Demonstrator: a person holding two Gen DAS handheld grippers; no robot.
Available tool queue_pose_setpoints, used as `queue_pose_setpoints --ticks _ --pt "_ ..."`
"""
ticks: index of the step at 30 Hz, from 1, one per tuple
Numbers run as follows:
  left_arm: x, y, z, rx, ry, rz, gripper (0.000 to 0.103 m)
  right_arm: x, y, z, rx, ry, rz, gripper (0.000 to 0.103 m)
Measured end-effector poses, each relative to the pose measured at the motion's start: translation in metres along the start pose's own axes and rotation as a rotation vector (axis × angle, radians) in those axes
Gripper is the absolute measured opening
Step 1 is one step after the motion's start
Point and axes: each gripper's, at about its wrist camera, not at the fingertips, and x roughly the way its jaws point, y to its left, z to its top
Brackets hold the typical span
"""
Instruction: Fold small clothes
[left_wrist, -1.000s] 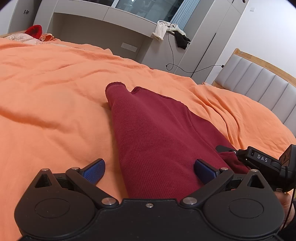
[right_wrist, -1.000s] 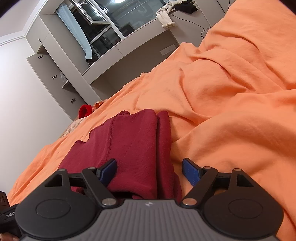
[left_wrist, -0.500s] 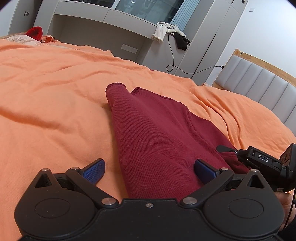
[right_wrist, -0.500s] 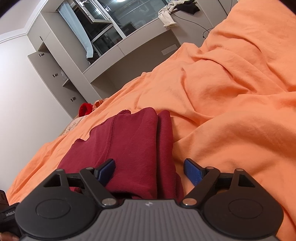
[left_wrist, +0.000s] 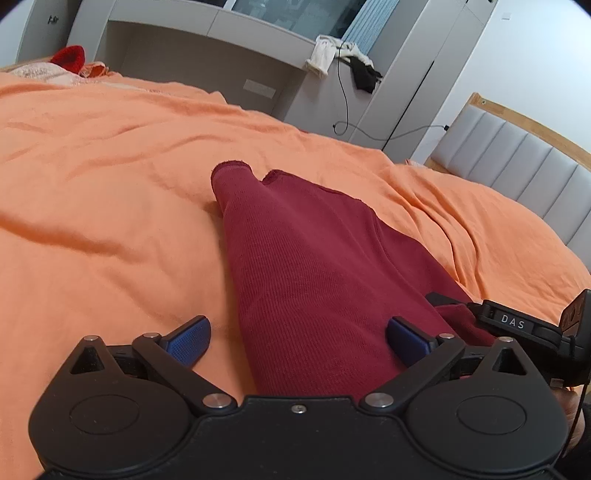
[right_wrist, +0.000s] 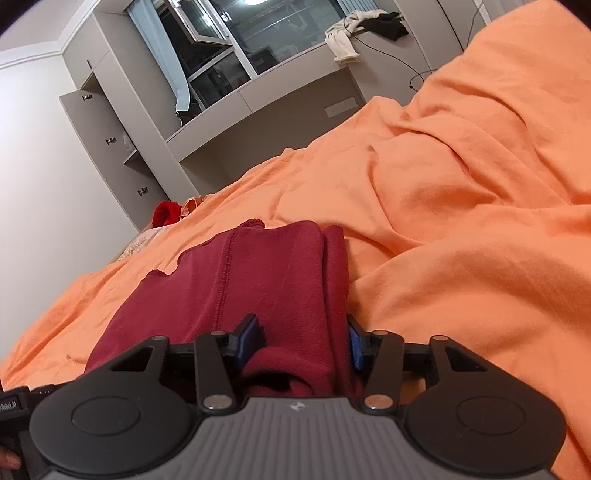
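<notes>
A dark red knit garment (left_wrist: 314, 266) lies partly folded lengthwise on the orange bed cover (left_wrist: 92, 177). My left gripper (left_wrist: 297, 338) is open, its blue pads on either side of the garment's near edge. In the right wrist view the same garment (right_wrist: 266, 273) runs away from me, and my right gripper (right_wrist: 301, 341) has its blue pads closed in on a bunched fold of the garment's near right edge. The right gripper's body also shows at the right edge of the left wrist view (left_wrist: 517, 325).
A grey desk and cabinet unit (left_wrist: 221, 74) stands beyond the bed, with clothes (left_wrist: 325, 55) and a cable on it. A padded headboard (left_wrist: 517, 166) is at the right. Red and pale clothes (right_wrist: 166, 214) lie at the bed's far corner.
My right gripper's jaws have closed in from wide open onto the garment's near edge. The left gripper has stayed open and barely moved.
</notes>
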Motion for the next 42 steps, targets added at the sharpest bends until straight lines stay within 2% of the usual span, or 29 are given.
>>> queue_pose_setpoints --ticks 4,8,10,11,13,15,16,19,21,28,31,33,35,38,42 --pt "0.002 -0.001 0.003 -0.016 0.023 -0.037 0.083 -0.002 0.007 -0.001 -0.029 -0.008 -0.021 0.045" --pt "0.006 -0.001 0.006 -0.037 0.045 -0.059 0.074 -0.004 0.016 -0.001 -0.074 -0.012 -0.040 0.041" --pt "0.005 -0.004 0.005 -0.029 0.036 -0.052 0.064 -0.006 0.021 0.001 -0.096 -0.022 -0.047 0.036" --pt "0.003 -0.008 0.005 -0.009 0.025 -0.042 0.061 -0.008 0.025 0.001 -0.112 -0.032 -0.051 0.035" --pt "-0.002 -0.018 0.005 0.060 -0.006 -0.010 0.046 -0.013 0.034 0.003 -0.155 -0.058 -0.055 0.031" --pt "-0.008 -0.028 0.008 0.132 -0.039 0.022 0.036 -0.017 0.044 0.004 -0.203 -0.096 -0.048 0.029" --pt "-0.010 -0.031 0.010 0.149 -0.048 0.029 0.033 -0.021 0.050 0.005 -0.223 -0.125 -0.039 0.028" --pt "-0.016 -0.032 0.019 0.177 -0.062 0.030 0.030 -0.026 0.067 0.008 -0.270 -0.203 -0.013 0.027" --pt "-0.022 -0.030 0.026 0.191 -0.099 0.049 0.028 -0.026 0.081 0.010 -0.315 -0.248 0.002 0.027" --pt "-0.053 -0.019 0.045 0.317 -0.297 0.200 0.027 0.002 0.129 0.008 -0.487 -0.354 0.040 0.026" --pt "-0.058 -0.012 0.045 0.360 -0.359 0.251 0.027 0.024 0.141 0.009 -0.523 -0.344 0.046 0.026" --pt "-0.055 -0.007 0.046 0.356 -0.353 0.288 0.027 0.039 0.142 0.007 -0.526 -0.310 0.043 0.026" --pt "-0.047 -0.002 0.046 0.343 -0.314 0.311 0.027 0.052 0.142 0.004 -0.529 -0.260 0.027 0.026" --pt "-0.031 0.005 0.042 0.321 -0.239 0.333 0.028 0.061 0.136 -0.001 -0.513 -0.215 -0.001 0.026" --pt "-0.033 0.015 0.038 0.294 -0.210 0.343 0.032 0.063 0.127 -0.003 -0.465 -0.179 -0.014 0.029"
